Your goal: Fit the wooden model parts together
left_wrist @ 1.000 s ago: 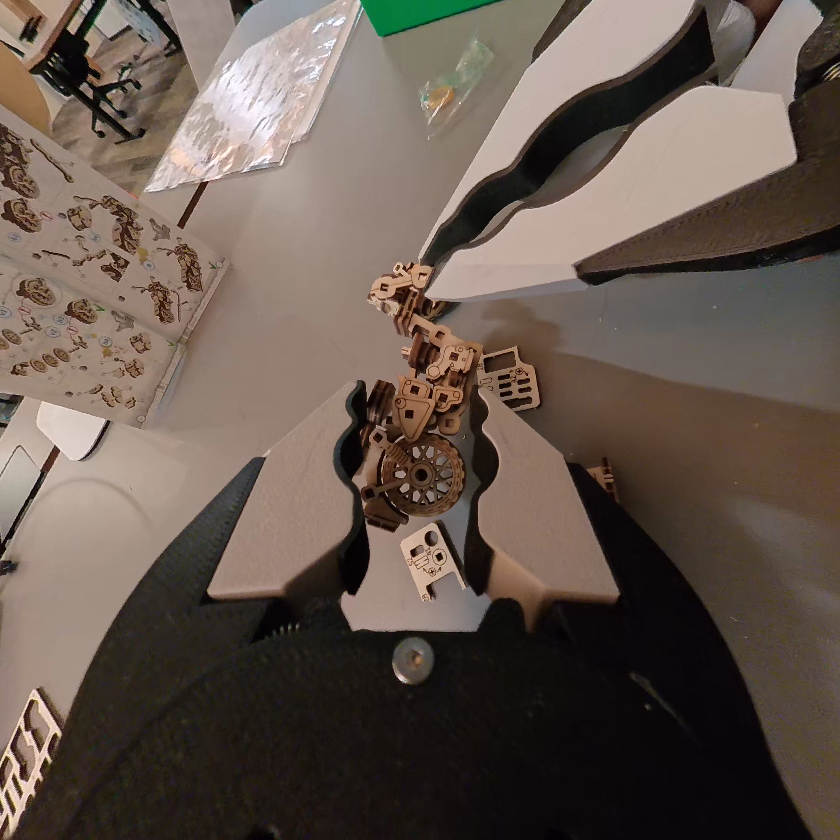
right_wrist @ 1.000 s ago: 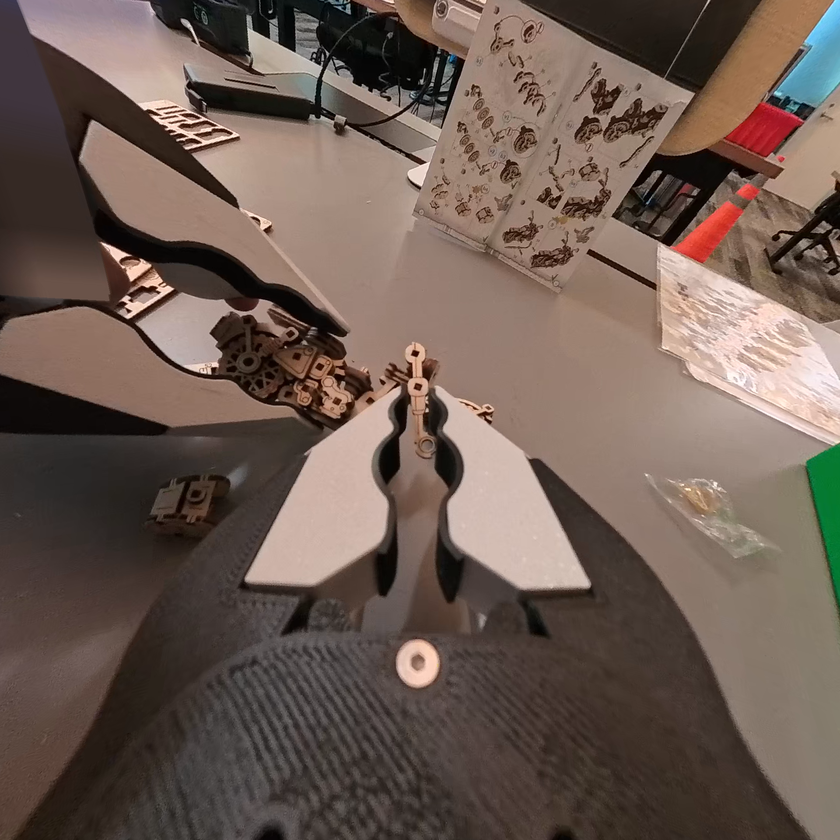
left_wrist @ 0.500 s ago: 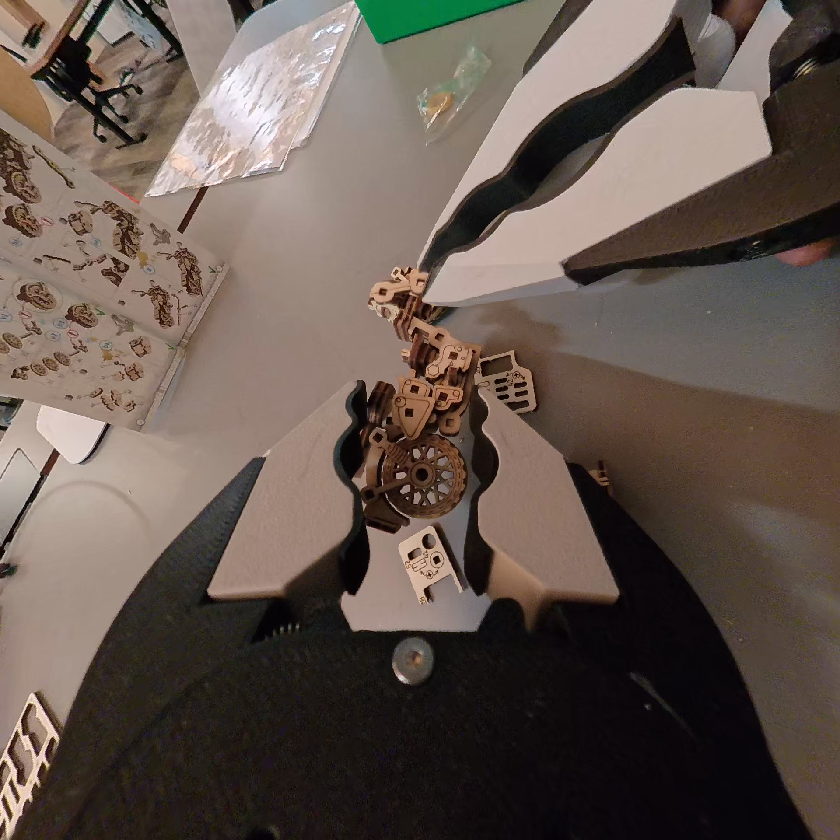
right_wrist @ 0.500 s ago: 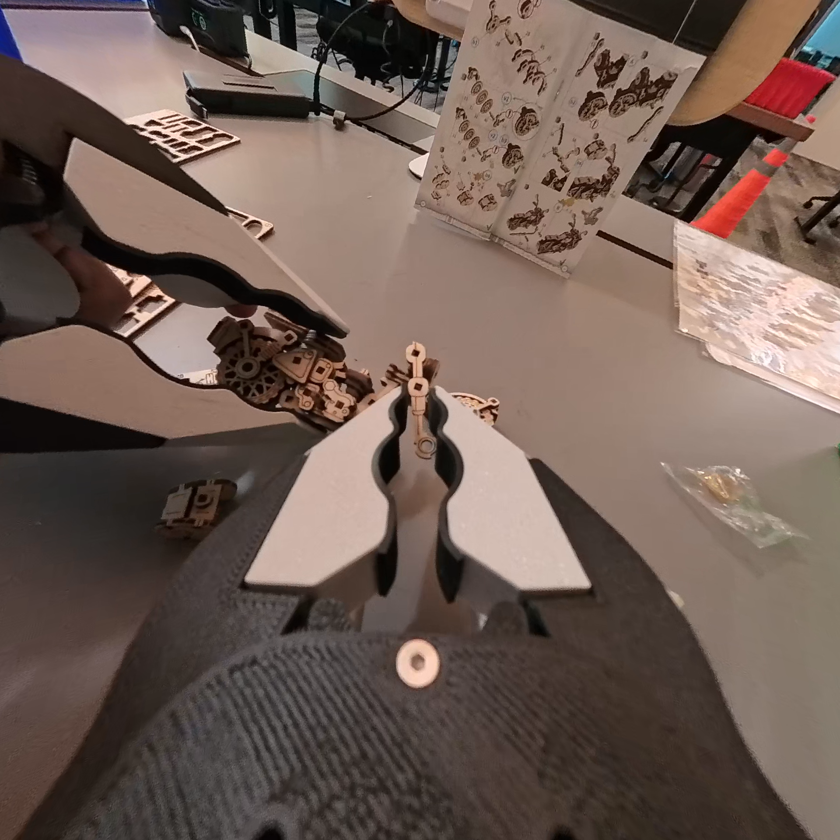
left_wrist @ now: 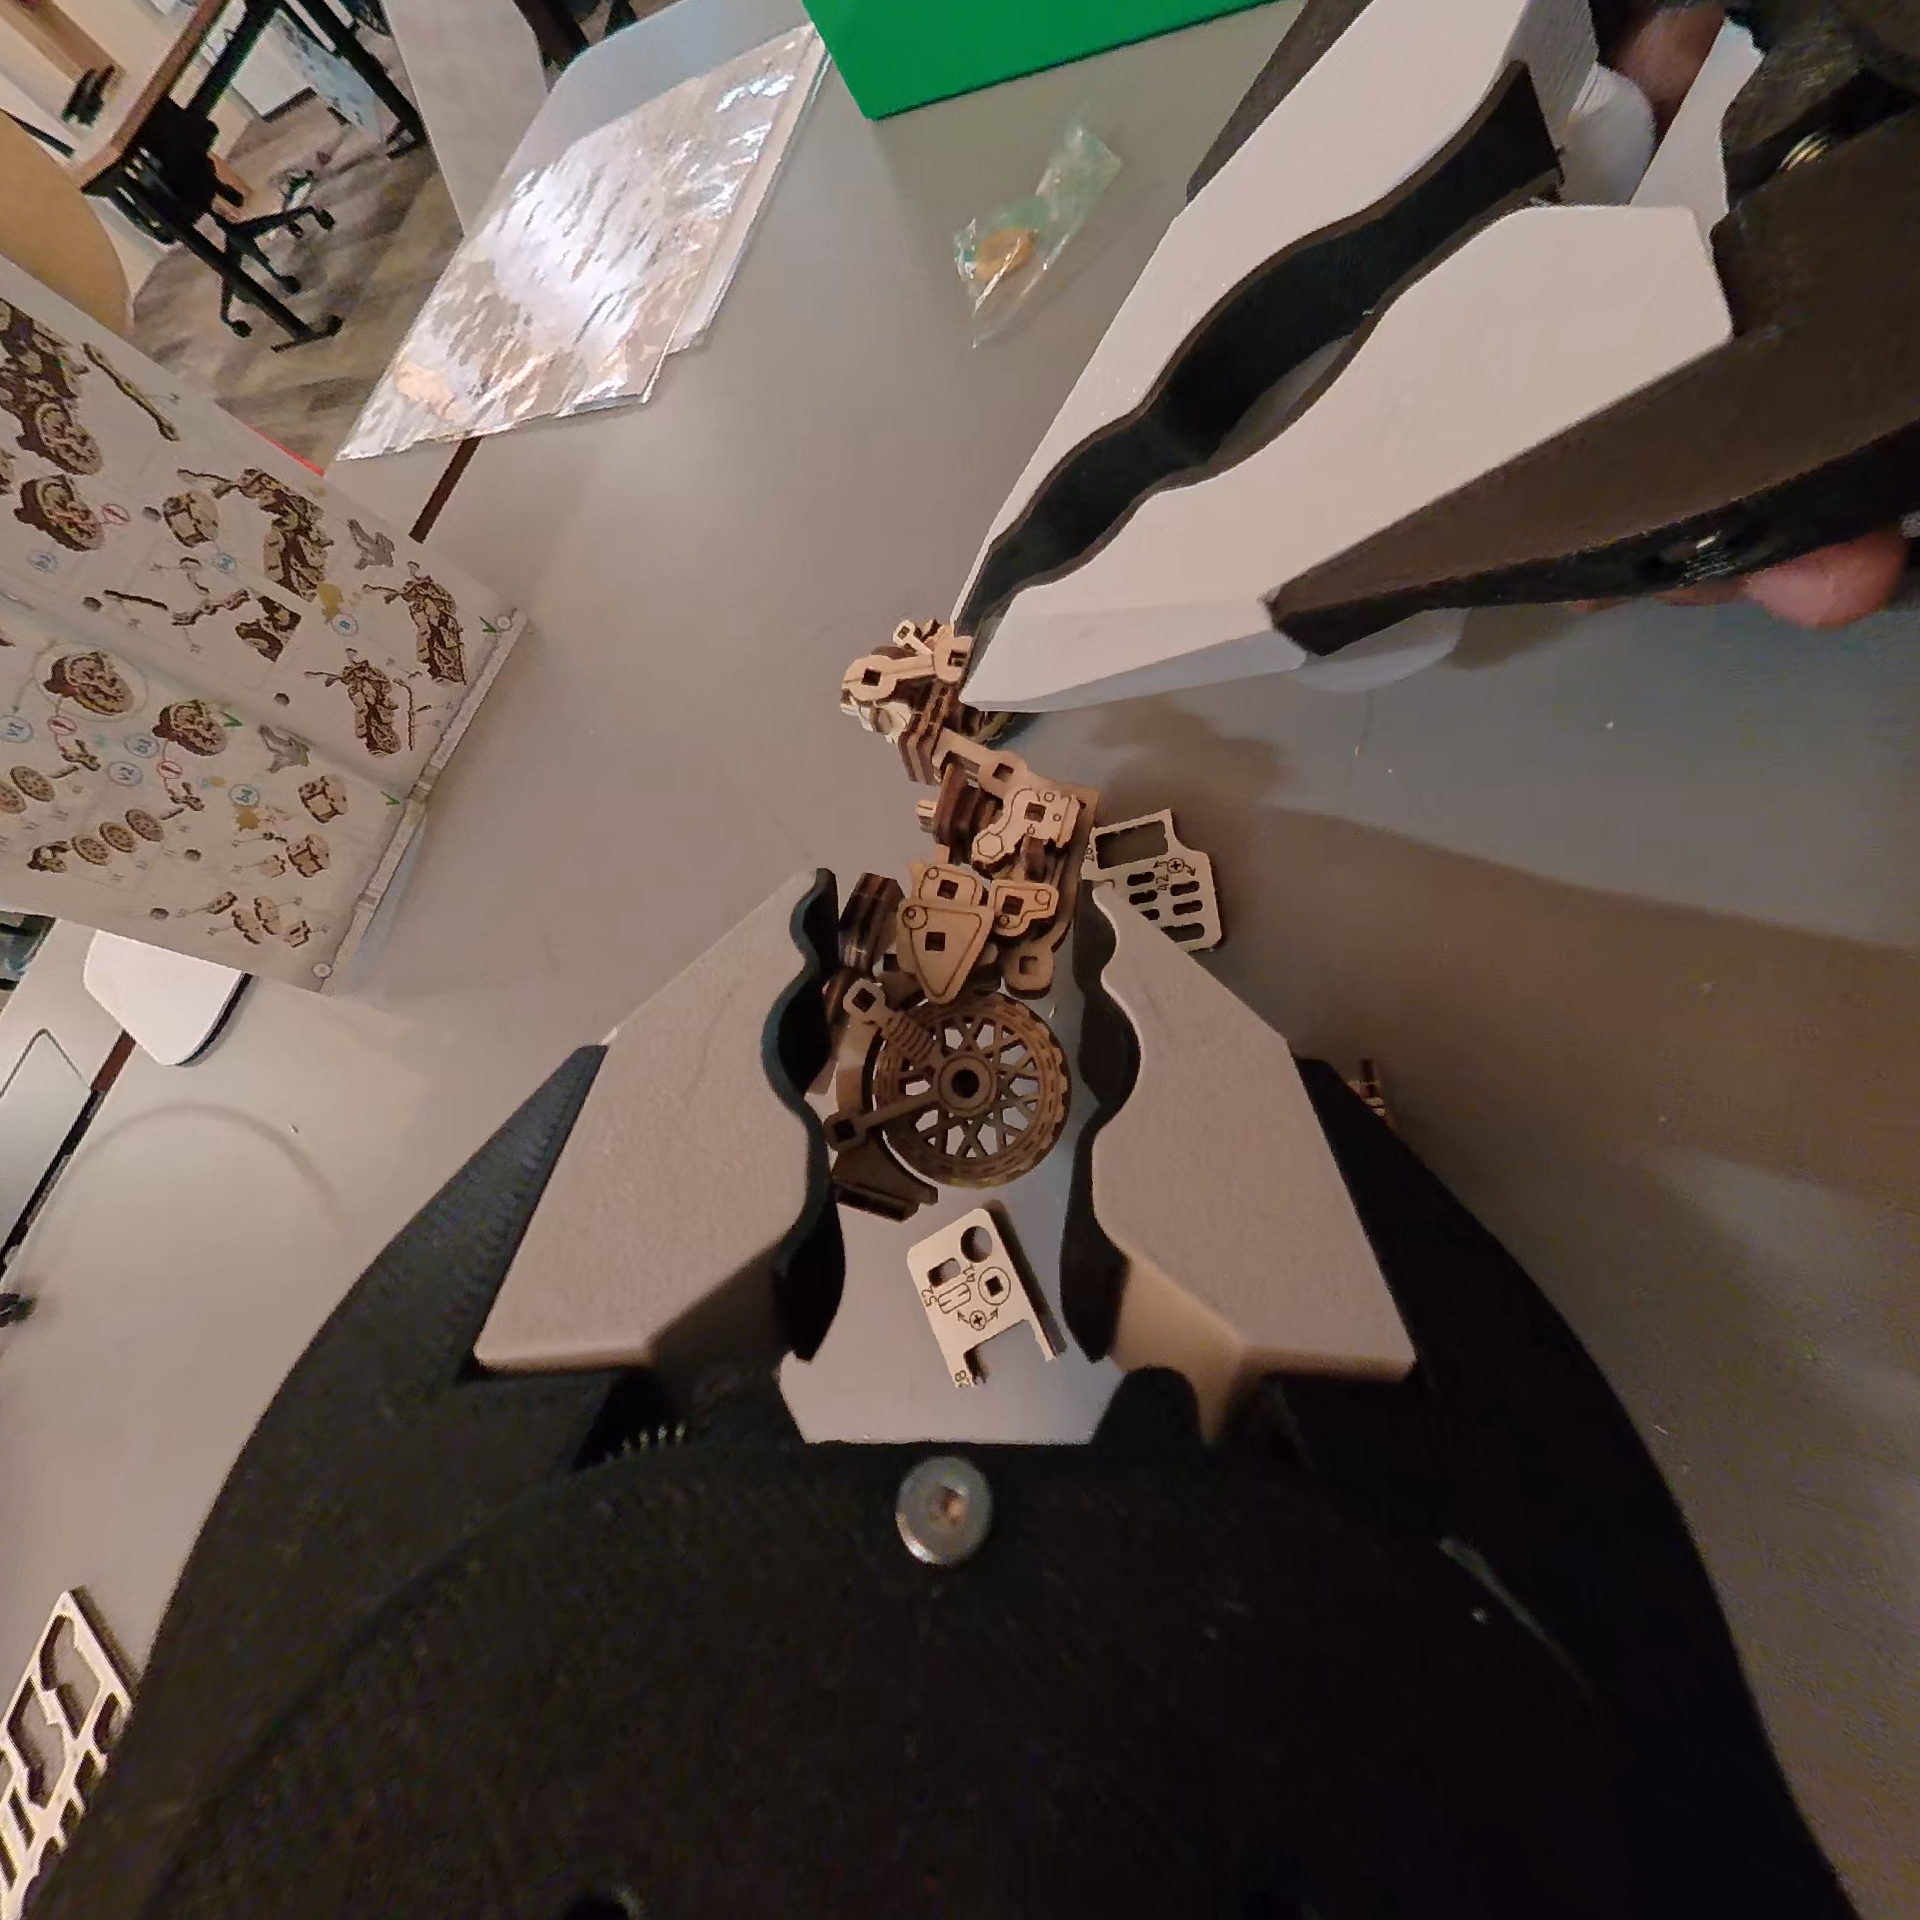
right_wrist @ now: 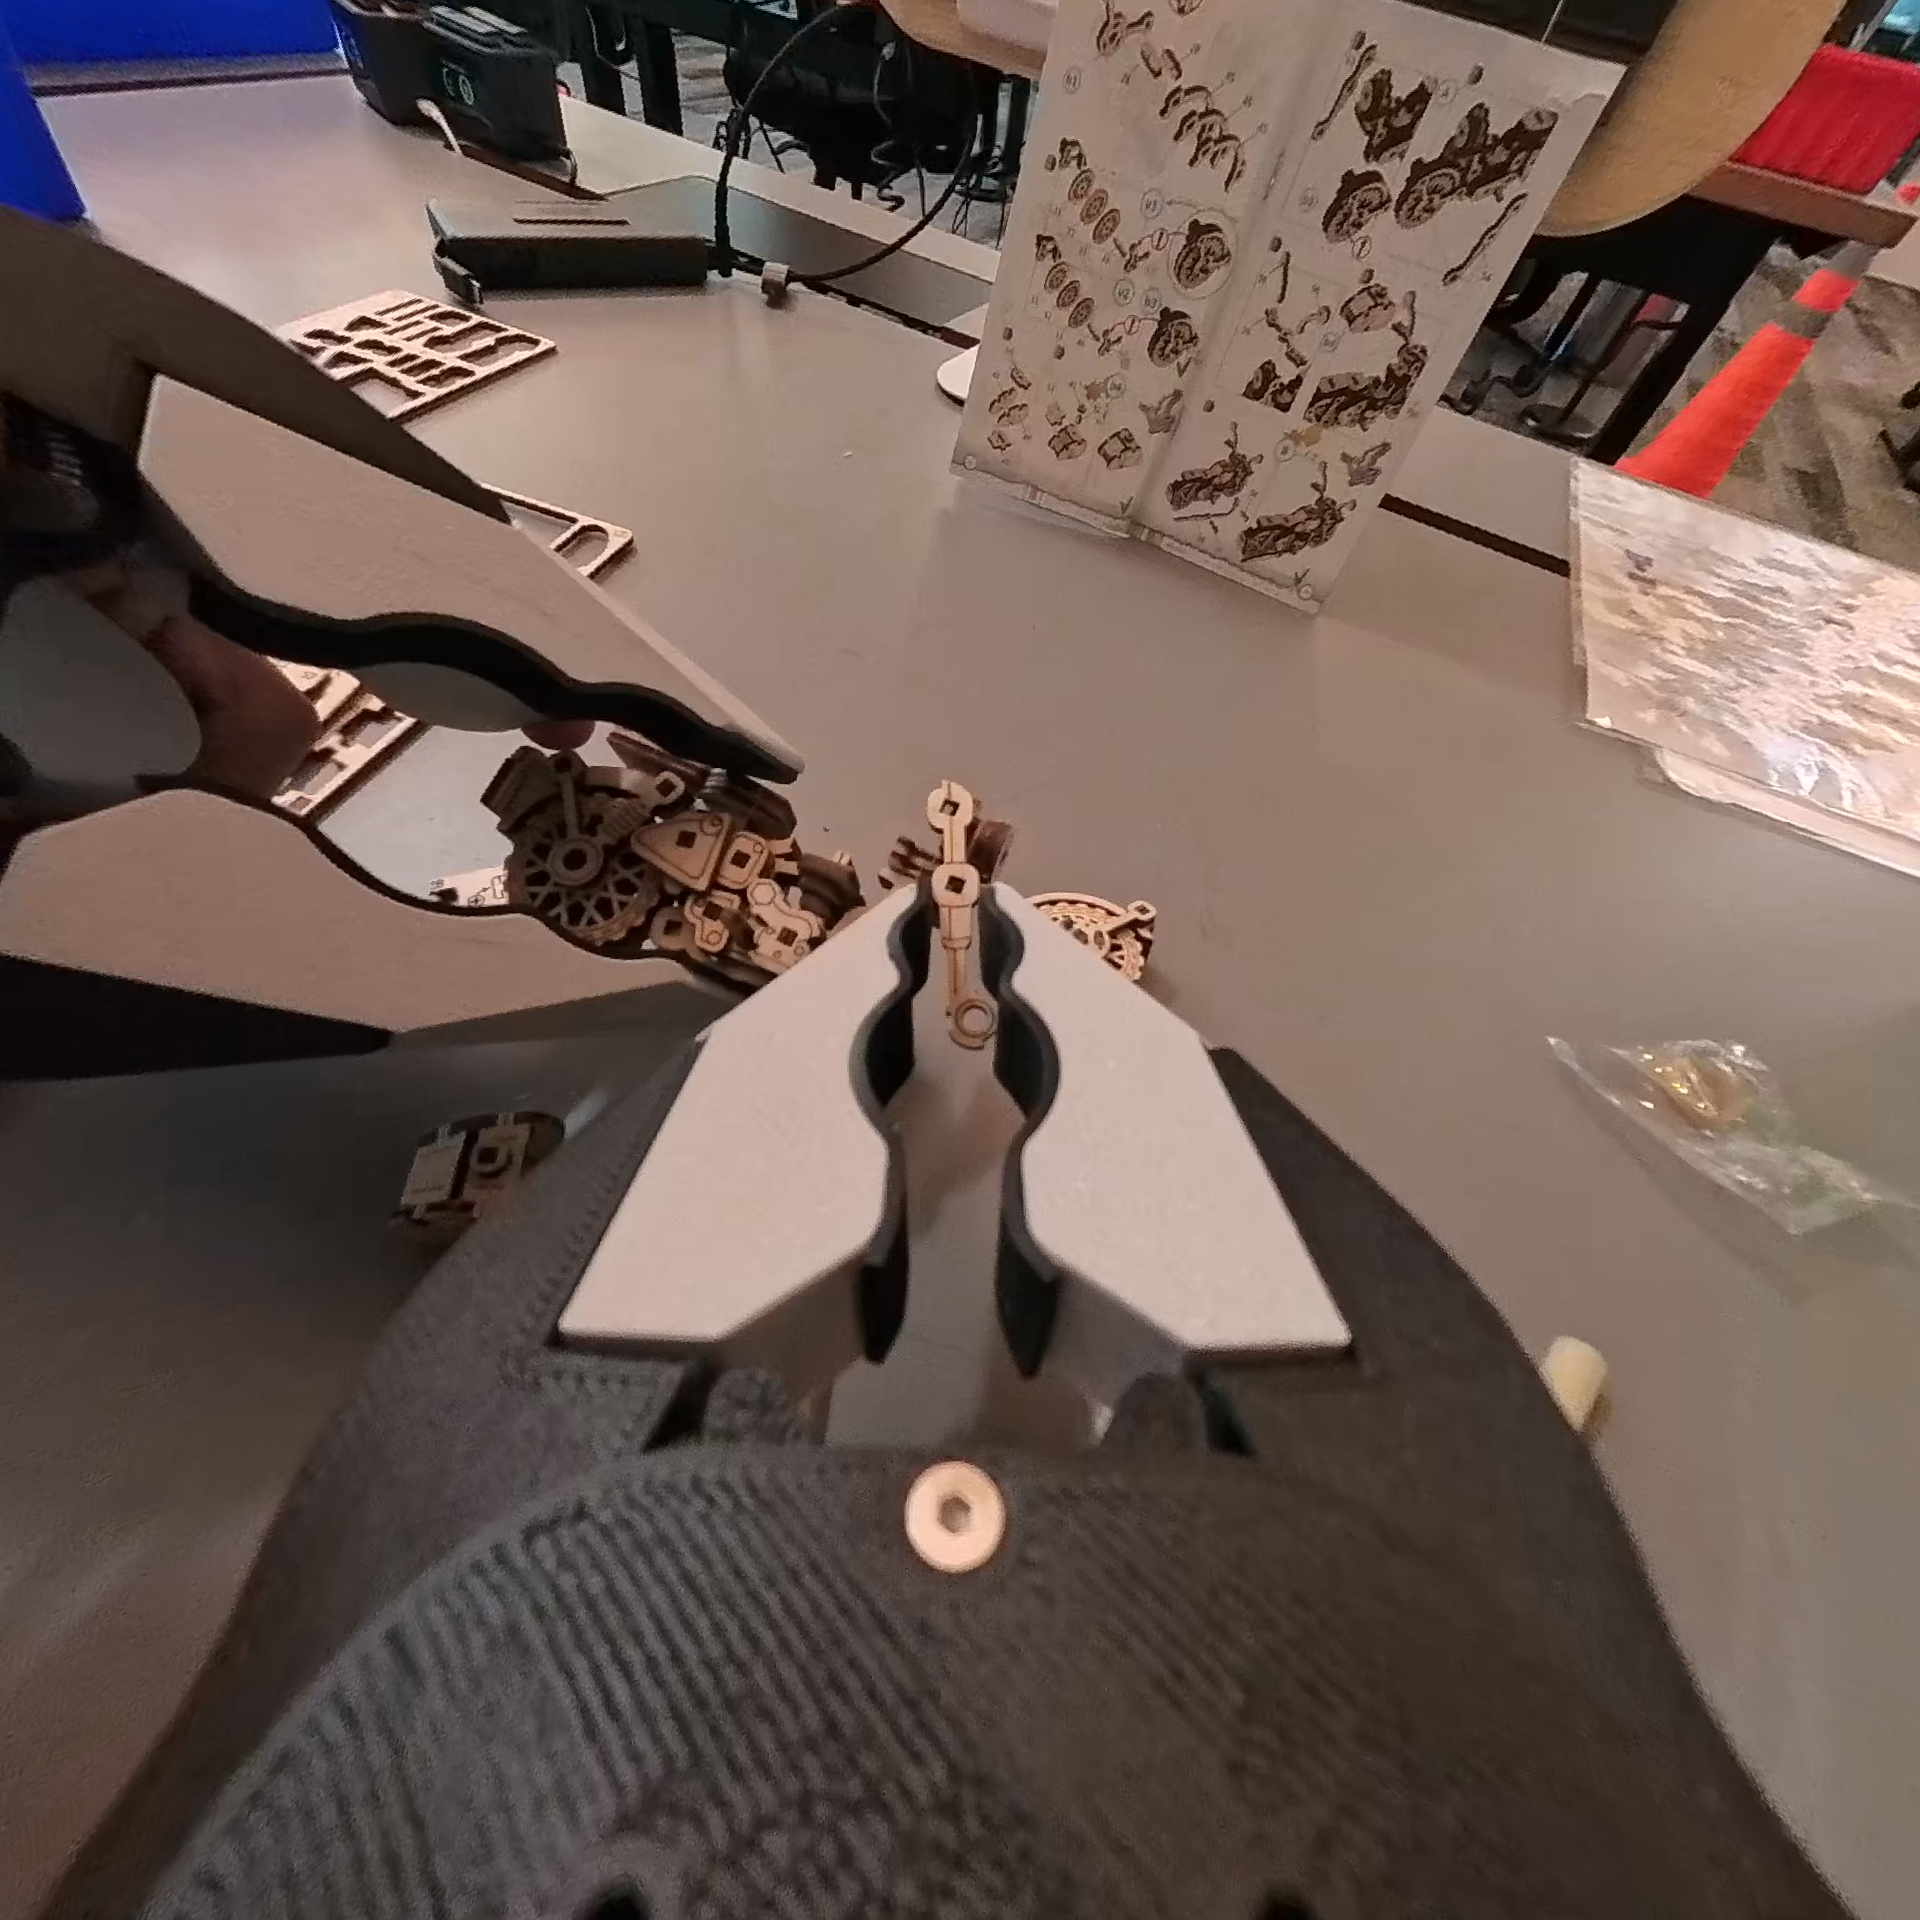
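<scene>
Moved: right hand-held gripper (right_wrist: 954,914) sits slightly farther from the left one than a second ago; model and left grip unchanged.
Left hand-held gripper (left_wrist: 951,925): clamped on the wooden motorcycle model (left_wrist: 956,997) at its spoked rear wheel (left_wrist: 971,1091).
Right hand-held gripper: pinches a thin wooden lever piece (right_wrist: 956,925), tip at the model's front end.
Model: held just above the grey table (left_wrist: 675,644).
Loose parts: two flat pale pieces (left_wrist: 982,1294) lie under the model.
Background: instruction sheet (right_wrist: 1247,312) propped upright, well apart.

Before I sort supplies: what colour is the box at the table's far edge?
Green box; left wrist view shows it best.
</scene>
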